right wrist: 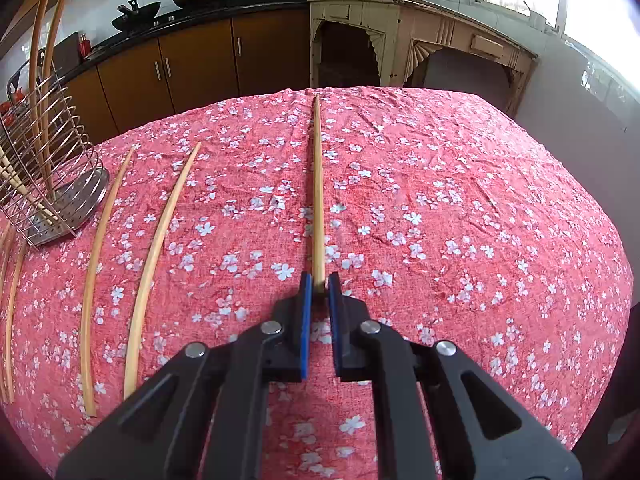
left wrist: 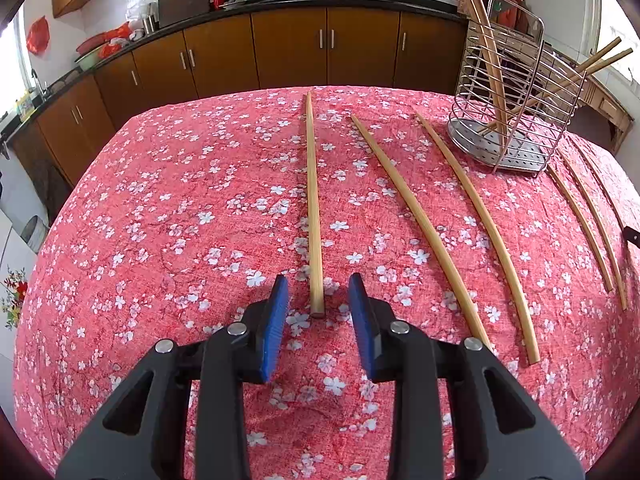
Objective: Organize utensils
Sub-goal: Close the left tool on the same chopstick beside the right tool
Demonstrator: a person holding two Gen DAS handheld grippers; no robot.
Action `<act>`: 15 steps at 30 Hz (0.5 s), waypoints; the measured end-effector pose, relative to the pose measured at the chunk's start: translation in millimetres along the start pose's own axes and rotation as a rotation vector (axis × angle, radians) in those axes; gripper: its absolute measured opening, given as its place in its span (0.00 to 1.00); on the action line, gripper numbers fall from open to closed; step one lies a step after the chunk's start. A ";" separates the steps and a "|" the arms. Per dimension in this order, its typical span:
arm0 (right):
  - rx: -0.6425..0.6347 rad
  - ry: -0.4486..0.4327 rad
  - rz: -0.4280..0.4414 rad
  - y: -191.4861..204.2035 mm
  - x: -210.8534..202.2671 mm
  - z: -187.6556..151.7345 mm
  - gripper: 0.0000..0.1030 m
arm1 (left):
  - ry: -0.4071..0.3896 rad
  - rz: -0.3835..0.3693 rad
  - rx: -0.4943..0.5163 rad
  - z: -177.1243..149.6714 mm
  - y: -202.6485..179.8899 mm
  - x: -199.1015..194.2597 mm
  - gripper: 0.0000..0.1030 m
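Observation:
A wooden chopstick (left wrist: 314, 200) lies lengthwise on the red floral tablecloth (left wrist: 180, 220). Its near end sits between the blue pads (left wrist: 276, 320) of my left gripper (left wrist: 318, 280), with gaps on both sides, so the gripper is open. My right gripper (right wrist: 320, 278) is shut on the near end of another chopstick (right wrist: 318, 184) that stretches away over the cloth. A wire utensil rack (left wrist: 504, 92) at the far right of the left wrist view holds several chopsticks upright. The same rack (right wrist: 44, 168) is at the left of the right wrist view.
More loose chopsticks (left wrist: 416, 216) (left wrist: 480, 216) lie between my left gripper and the rack, and two chopsticks (right wrist: 160, 248) (right wrist: 100, 248) lie left of my right gripper. Brown kitchen cabinets (left wrist: 288, 48) stand beyond the table's far edge. A cream wooden sideboard (right wrist: 420, 28) is behind on the right.

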State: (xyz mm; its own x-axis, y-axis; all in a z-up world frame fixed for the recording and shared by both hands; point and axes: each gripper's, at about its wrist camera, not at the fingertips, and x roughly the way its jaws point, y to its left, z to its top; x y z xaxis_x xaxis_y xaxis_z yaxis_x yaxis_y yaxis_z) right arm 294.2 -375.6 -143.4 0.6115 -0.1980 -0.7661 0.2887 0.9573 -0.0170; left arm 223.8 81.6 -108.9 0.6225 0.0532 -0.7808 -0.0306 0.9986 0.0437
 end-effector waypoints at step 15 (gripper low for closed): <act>0.046 -0.009 0.047 -12.1 -3.9 -1.9 0.07 | -0.008 -0.001 0.039 -3.8 -16.7 -7.6 0.07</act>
State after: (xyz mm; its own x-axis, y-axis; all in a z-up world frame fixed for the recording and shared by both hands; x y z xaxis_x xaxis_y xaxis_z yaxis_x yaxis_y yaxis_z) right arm 286.9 -385.9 -141.5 0.6317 -0.1547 -0.7596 0.2925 0.9550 0.0487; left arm 216.6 64.5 -106.1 0.6290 0.0518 -0.7757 0.0005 0.9977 0.0671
